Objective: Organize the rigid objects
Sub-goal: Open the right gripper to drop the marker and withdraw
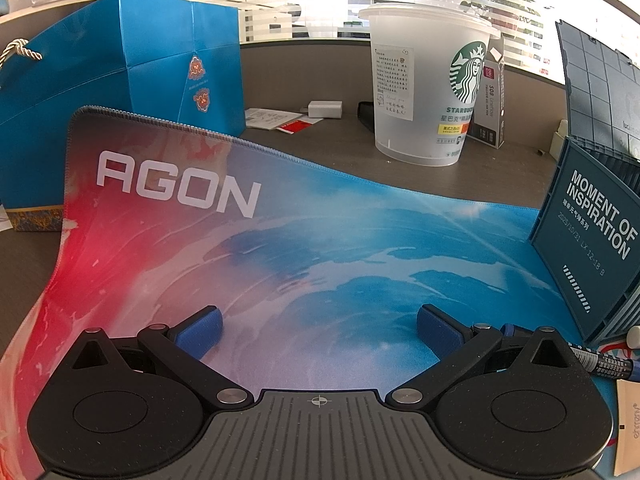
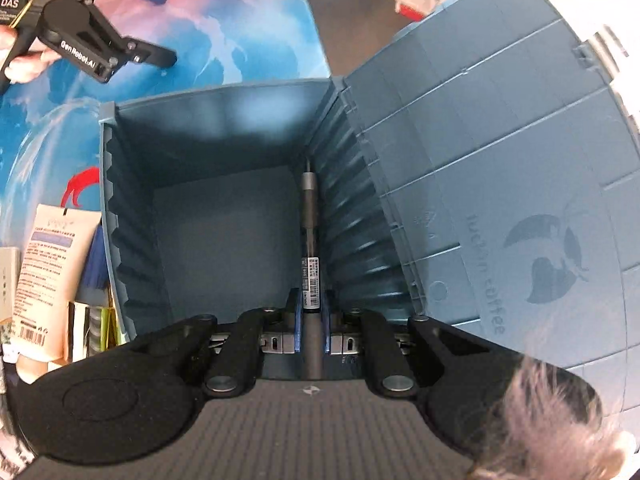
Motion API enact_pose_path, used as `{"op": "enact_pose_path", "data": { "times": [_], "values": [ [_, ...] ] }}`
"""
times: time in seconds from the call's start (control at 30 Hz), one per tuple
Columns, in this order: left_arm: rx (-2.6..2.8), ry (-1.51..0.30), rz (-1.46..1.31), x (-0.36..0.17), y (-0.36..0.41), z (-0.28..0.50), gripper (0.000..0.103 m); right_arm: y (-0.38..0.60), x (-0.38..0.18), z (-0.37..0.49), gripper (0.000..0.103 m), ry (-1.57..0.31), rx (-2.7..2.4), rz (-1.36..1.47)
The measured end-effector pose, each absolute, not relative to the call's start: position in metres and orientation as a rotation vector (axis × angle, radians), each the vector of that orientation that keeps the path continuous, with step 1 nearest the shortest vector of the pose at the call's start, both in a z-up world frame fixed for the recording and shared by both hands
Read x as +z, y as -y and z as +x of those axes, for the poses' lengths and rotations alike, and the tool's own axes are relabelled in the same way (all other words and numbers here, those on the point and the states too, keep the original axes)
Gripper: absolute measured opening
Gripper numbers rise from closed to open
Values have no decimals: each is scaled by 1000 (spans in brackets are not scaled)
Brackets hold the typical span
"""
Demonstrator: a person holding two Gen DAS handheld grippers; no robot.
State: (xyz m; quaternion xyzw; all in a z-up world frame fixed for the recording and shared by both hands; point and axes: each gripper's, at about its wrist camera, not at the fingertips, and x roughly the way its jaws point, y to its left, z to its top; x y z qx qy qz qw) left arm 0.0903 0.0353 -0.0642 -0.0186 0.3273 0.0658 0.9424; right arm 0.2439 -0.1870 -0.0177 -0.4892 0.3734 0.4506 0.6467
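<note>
Pen (image 2: 310, 248), slim, stiff and light, hangs inside the blue crate (image 2: 224, 128), pinched mid-barrel by the right hand-held gripper (image 2: 311, 320); left hand-held gripper (image 1: 319, 322), toward ten o'clock, gapes empty.

Two cameras, one blue box

The left camera sits low over the mat (image 1: 304, 248) and looks across it, with the blue box (image 1: 592, 256) near its right side. The right camera looks steeply down into that box (image 2: 224, 216), very close. Both see box and mat.
</note>
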Motion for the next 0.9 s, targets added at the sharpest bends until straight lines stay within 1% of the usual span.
{"op": "enact_pose_path", "data": {
  "times": [0.13,0.17,0.23,0.33,0.4,0.6,0.7,0.77,0.9],
  "values": [
    [134,-667,-38,-64,-35,90,103,187,-14,246,9,-872,1025,-1092],
    [134,-667,-38,-64,-35,90,103,188,-13,246,11,-867,1018,-1081],
    [134,-667,-38,-64,-35,90,103,191,-6,245,18,-837,992,-1062],
    [134,-667,-38,-64,-35,90,103,200,14,236,18,-775,992,-983],
    [134,-667,-38,-64,-35,90,103,207,30,226,18,-707,999,-916],
    [134,-667,-37,-64,-35,90,103,243,70,165,18,-403,995,-673],
    [134,-667,-37,-64,-35,90,103,267,67,126,20,-326,992,-578],
    [134,-667,-37,-64,-35,90,103,282,58,104,35,-350,965,-577],
    [133,-667,-37,-64,-35,90,103,304,21,79,37,-465,896,-600]
  ]
}}
